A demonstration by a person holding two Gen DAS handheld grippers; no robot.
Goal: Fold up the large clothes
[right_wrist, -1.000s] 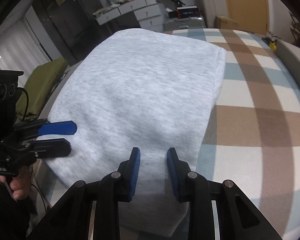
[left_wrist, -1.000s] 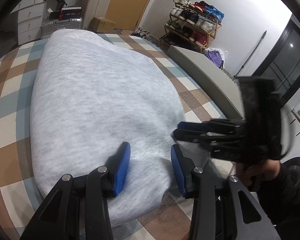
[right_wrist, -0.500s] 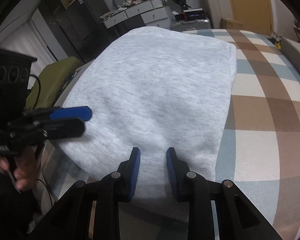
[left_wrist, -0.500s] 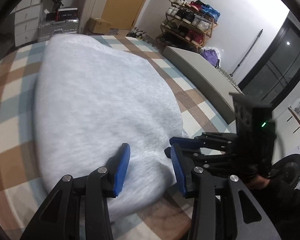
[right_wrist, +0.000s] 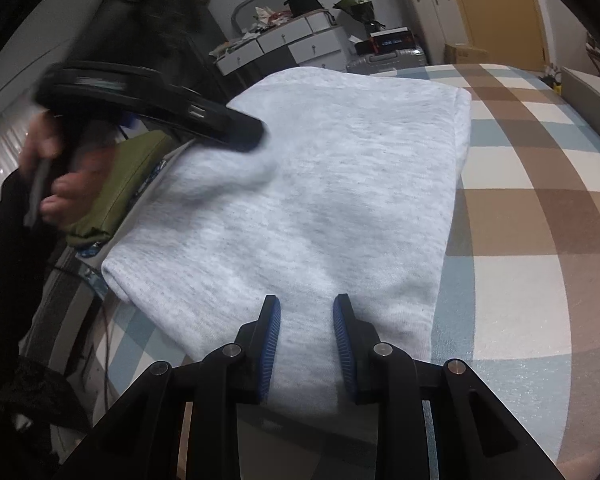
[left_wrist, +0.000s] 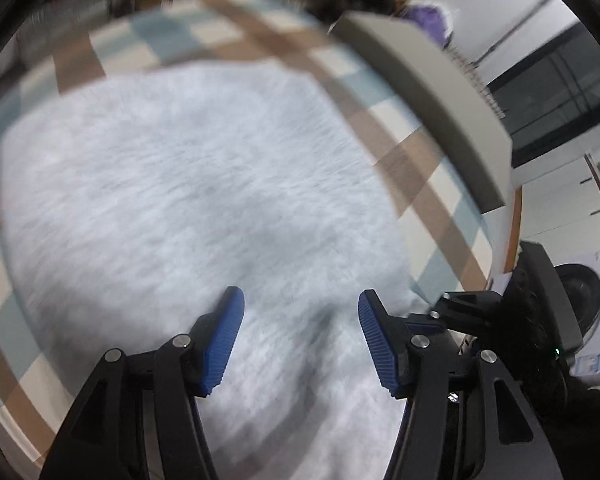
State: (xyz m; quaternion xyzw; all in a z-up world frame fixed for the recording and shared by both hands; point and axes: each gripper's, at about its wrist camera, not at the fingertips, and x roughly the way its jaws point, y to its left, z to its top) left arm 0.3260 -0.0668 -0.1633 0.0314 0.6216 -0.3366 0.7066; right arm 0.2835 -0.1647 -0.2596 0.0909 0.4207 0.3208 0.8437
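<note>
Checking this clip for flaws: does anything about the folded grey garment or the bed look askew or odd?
One thing: the grey garment has a lump of fabric bunched up at its left edge, beside the left claw. The rest lies flat on the checked bedcover. The left wrist view is blurred.

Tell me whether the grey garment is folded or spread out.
Folded: the grey garment lies as a thick rectangle on the checked bed cover, with stacked layers showing at its right edge.

I'm in a home bedroom: a bed with a checked cover (right_wrist: 532, 208), white drawers (right_wrist: 296, 42) piled with clutter, a suitcase (right_wrist: 388, 58), and a washing machine (left_wrist: 596, 304) nearby.
</note>
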